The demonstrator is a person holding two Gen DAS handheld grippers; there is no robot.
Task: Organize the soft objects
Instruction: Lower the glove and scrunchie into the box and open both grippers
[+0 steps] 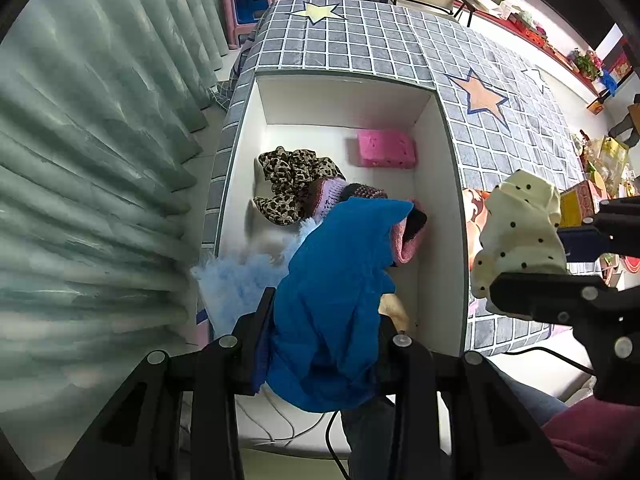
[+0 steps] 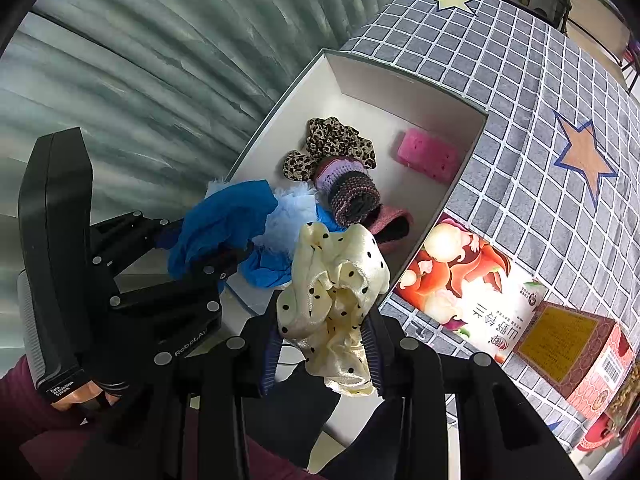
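Left gripper clamped on blue cloth above the white box at 6 o'clock, hiding its near contents. Right gripper clamped on cream polka-dot scrunchie outside the box, its lower folds hidden.

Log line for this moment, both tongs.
left tongs: shut on blue cloth, above white box | right tongs: shut on cream dotted scrunchie, at box's near edge | neither released

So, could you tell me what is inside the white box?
Inside the white box: a leopard scrunchie, pink sponge, knitted piece and pale blue fluff. The blue cloth hides the rest.
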